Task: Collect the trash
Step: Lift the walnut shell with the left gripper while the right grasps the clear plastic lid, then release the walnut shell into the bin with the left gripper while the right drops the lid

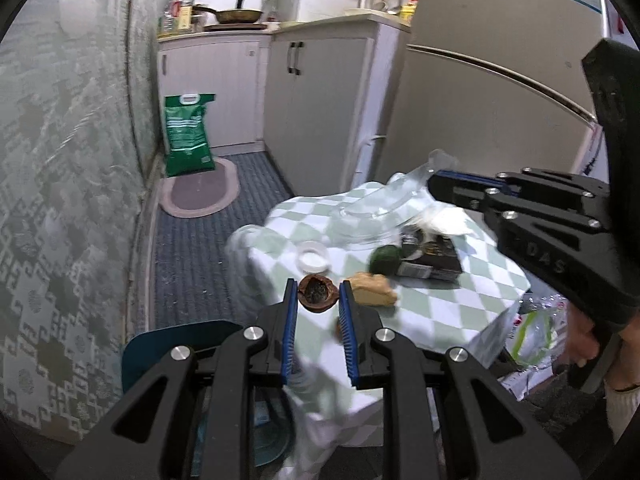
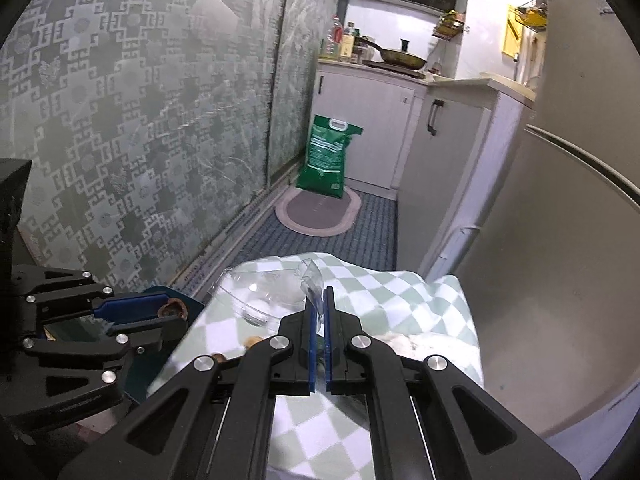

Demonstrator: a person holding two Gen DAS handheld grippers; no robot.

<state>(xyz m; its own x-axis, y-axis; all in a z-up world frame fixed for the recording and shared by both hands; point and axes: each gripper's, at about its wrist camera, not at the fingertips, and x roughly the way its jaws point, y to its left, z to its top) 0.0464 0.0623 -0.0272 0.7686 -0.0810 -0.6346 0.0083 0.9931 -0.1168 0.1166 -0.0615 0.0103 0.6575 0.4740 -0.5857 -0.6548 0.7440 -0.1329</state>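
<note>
On the small table (image 1: 460, 292) with the checked cloth, trash lies scattered: a walnut shell (image 1: 315, 293), a clear plastic tray (image 2: 264, 292), a dark packet (image 1: 430, 256), a white lid (image 1: 313, 257). The left gripper (image 1: 318, 300) holds its tongs around the shell half, pads just beside or touching it; I cannot tell if they bear on it. The right gripper (image 2: 319, 304) is clamped on the tray's upturned edge. The shell looks light, rigid and brittle, best taken across its rim. The tray seems thin, flexible and slippery.

Right tongs (image 2: 319, 300) pinch a clear plastic tray (image 2: 272, 292) on the checked tabletop (image 2: 384, 300); left tongs (image 2: 160, 310) grip a walnut shell (image 2: 173, 307)
</note>
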